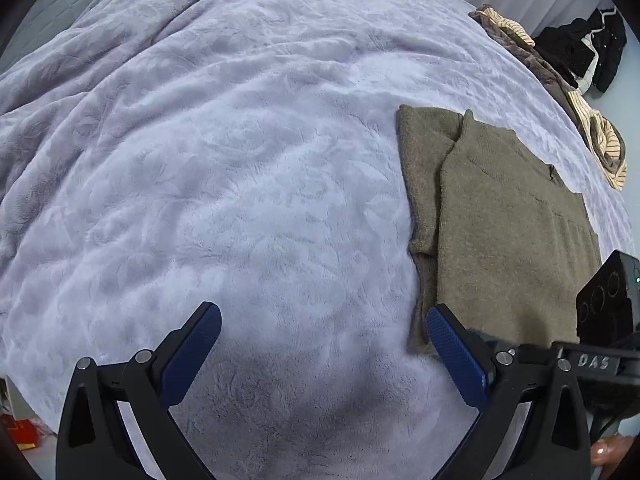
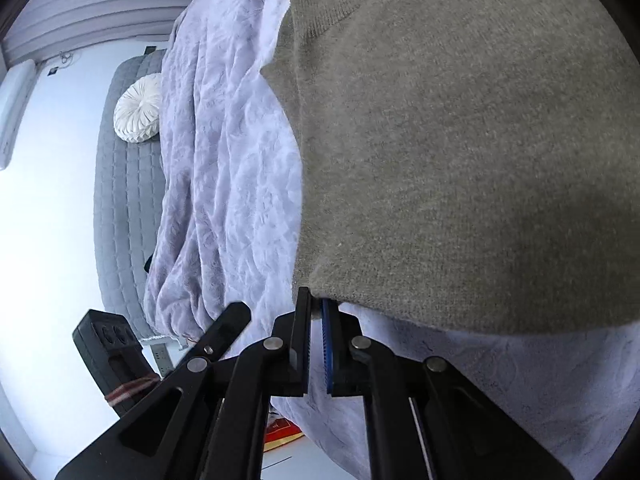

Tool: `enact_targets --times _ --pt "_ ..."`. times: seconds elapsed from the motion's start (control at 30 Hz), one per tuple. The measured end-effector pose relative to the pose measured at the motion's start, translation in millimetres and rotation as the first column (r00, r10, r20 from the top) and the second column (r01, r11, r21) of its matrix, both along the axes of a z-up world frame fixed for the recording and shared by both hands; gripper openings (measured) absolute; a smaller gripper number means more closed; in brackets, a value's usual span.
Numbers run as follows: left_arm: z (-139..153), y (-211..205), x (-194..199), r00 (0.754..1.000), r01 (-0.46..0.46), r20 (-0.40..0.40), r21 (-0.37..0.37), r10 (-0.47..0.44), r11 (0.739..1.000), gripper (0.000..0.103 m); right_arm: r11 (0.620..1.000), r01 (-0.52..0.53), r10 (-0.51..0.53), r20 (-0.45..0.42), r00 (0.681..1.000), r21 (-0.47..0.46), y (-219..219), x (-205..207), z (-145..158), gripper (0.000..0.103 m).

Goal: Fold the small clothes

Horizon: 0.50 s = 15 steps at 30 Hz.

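Observation:
An olive-brown knit sweater lies partly folded on the lavender blanket, at the right of the left wrist view. One sleeve is folded over its body. My left gripper is open and empty above bare blanket, its right finger just beside the sweater's near left corner. In the right wrist view the sweater fills the upper right. My right gripper is shut on the sweater's bottom hem corner. The right gripper's body shows at the right edge of the left wrist view.
The lavender blanket covers the bed. A pile of striped and brown clothes and black garments lie at the bed's far right edge. A white round cushion rests against the grey headboard. The bed edge runs below my right gripper.

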<state>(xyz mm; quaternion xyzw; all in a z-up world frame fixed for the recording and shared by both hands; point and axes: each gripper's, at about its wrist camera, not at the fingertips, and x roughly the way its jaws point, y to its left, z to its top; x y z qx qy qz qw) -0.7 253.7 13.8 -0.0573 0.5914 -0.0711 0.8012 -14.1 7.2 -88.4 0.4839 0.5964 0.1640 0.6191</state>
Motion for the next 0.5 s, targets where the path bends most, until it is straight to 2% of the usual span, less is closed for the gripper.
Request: enact_targets --times 0.13,0.23,0.33,0.37,0.4,0.43,0.47,0.5 --pt "-19 -18 15 0.999 0.007 -0.039 0.043 -0.006 0.999 0.103 0.99 -0.105 0.099 -0.07 0.993 -0.089 22 -4 -16 0.0" --pt "-22 -20 13 0.999 0.019 -0.033 0.031 -0.018 0.999 0.103 0.99 -0.135 0.132 -0.063 0.989 -0.039 30 -8 -11 0.001" --pt "-24 -13 14 0.999 -0.001 -0.034 0.012 0.001 1.0 0.103 0.991 -0.129 0.126 -0.051 0.991 -0.048 26 -7 -2 0.003" --pt "-25 -10 14 0.999 -0.013 -0.034 0.006 0.013 1.0 0.103 0.993 -0.112 0.11 -0.048 0.993 -0.043 22 -6 0 0.006" --pt "-26 -6 14 0.999 -0.028 -0.034 0.0 0.028 1.0 0.103 0.995 -0.088 0.086 -0.049 0.995 -0.038 18 -5 -1 0.011" --pt "-27 -2 14 0.999 -0.04 -0.034 -0.007 0.04 0.999 0.103 0.997 -0.061 0.059 -0.057 0.997 -0.037 13 -4 -3 0.027" --pt "-28 2 14 0.998 -0.052 -0.037 -0.013 0.052 0.999 0.103 0.999 -0.03 0.027 -0.067 0.997 -0.042 8 -4 -6 0.051" --pt "-30 5 14 0.997 -0.065 -0.042 -0.019 0.064 0.998 0.103 0.999 0.015 -0.017 -0.07 0.997 -0.035 3 -1 -9 0.057"
